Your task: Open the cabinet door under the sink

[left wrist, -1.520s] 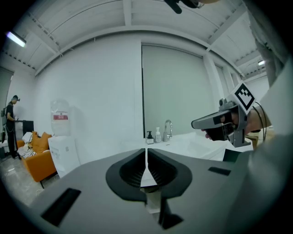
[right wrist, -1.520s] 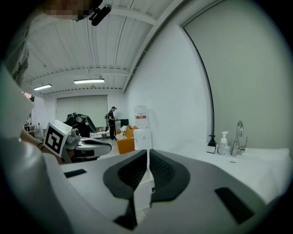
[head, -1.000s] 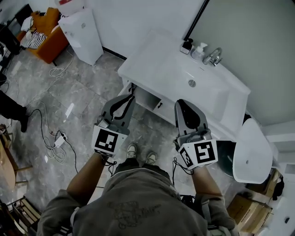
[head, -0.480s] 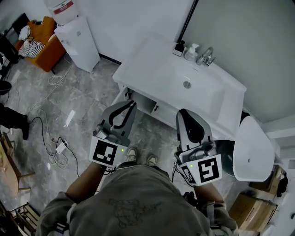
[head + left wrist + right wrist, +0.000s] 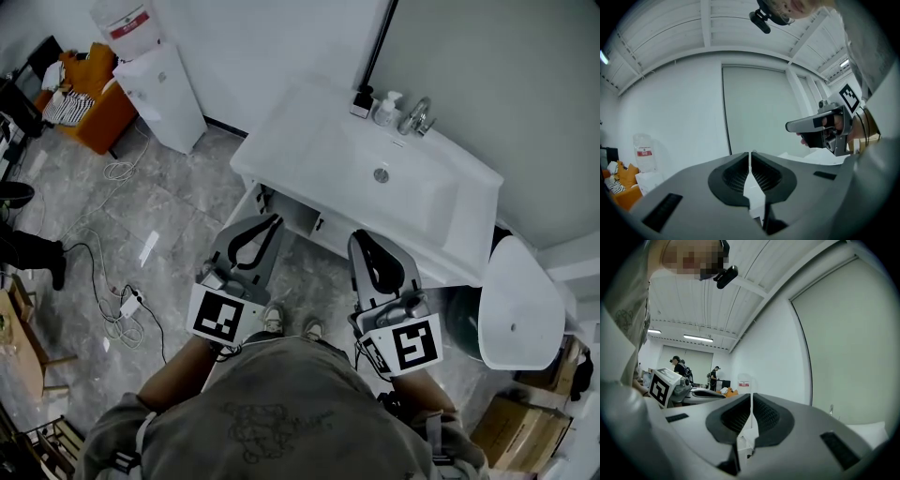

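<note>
The white sink cabinet stands against the wall ahead of me in the head view. Under its counter at the front left is a dark opening, with a small dark handle beside it. My left gripper hangs just before that opening, apart from it, shut and holding nothing. My right gripper is level with it to the right, below the basin, also shut and holding nothing. In the left gripper view the jaw tips meet, and the right gripper shows beside them. The right gripper view shows its tips together.
A faucet and a soap bottle stand at the back of the basin. A white lidded fixture is at the right, a water dispenser and an orange seat at the left. Cables and a power strip lie on the floor.
Both grippers have drawn back a little from the cabinet toward my body and stayed shut. Nothing was taken hold of.
</note>
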A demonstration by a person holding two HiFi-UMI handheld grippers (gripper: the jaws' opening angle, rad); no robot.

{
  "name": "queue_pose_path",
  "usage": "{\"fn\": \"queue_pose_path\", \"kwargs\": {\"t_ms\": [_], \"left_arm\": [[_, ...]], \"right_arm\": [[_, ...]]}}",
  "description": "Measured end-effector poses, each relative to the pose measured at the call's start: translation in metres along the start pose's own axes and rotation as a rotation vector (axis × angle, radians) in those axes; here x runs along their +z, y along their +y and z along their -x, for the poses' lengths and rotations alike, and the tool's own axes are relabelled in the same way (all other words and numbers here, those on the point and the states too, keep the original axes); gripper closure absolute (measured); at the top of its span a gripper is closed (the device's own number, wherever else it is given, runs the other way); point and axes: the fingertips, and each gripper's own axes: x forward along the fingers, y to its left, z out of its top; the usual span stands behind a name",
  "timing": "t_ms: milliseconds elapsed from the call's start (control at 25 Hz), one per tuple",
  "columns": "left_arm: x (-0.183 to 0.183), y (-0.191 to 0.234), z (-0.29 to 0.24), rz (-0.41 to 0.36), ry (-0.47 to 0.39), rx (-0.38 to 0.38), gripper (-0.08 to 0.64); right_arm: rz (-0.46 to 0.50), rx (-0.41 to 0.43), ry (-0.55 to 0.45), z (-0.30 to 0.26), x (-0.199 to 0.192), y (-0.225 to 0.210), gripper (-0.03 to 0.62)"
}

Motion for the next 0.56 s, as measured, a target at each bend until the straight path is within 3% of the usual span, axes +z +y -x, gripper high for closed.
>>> {"fn": "queue_pose_path", "kwargs": {"t_ms": [560], "left_arm": [[0.002, -0.004, 0.001, -0.002, 0.02, 0.005, 0.532]], "right_arm": [[0.002, -0.016, -0.016, 0.012, 0.006, -0.012, 0.555]]}}
